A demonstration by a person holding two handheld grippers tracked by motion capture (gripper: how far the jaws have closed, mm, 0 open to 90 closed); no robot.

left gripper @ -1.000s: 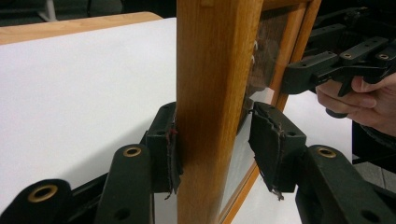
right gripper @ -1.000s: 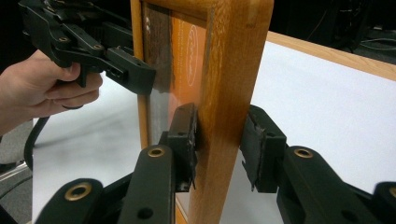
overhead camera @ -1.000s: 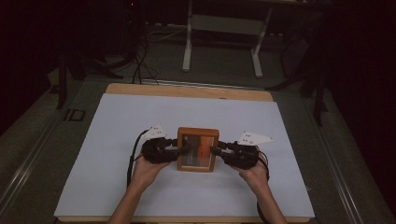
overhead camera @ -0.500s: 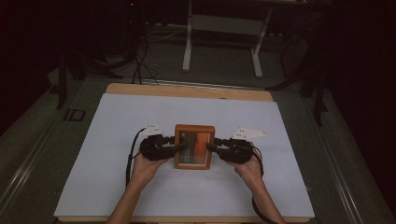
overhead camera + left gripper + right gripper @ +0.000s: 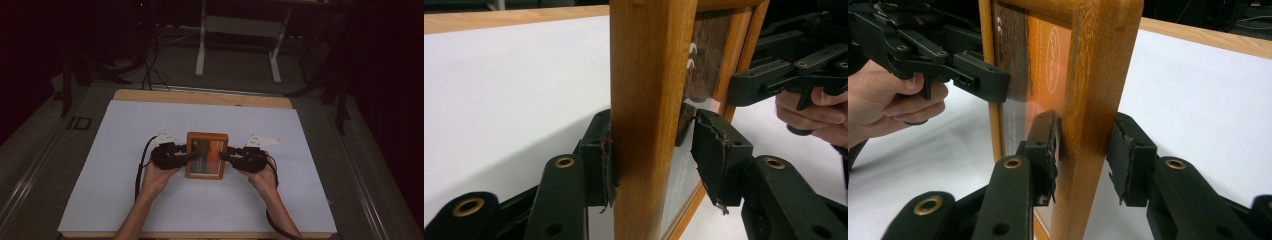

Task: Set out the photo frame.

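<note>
Left gripper (image 5: 651,150) straddles the wooden frame's (image 5: 206,155) left rail, one pad touching, the other apart: released. Right gripper (image 5: 1083,150) likewise straddles the right rail, ungripped. Frame stands mid-sheet; white sheet (image 5: 125,150) lies open all round.

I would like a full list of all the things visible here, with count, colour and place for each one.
picture frame: one, orange-brown wood with an orange and dark picture behind glass, middle of the table between the two grippers.
white sheet: one, white, covering most of the table top.
table: one, light wood, its edge showing beyond the sheet at the far side.
metal stand: one, pale grey, on the floor behind the table.
left gripper: one, black, jaws either side of the frame's left rail, one pad touching, the other apart.
right gripper: one, black, jaws either side of the right rail, with a gap on one side.
hands: two, at the table's near edge, each holding a gripper.
</note>
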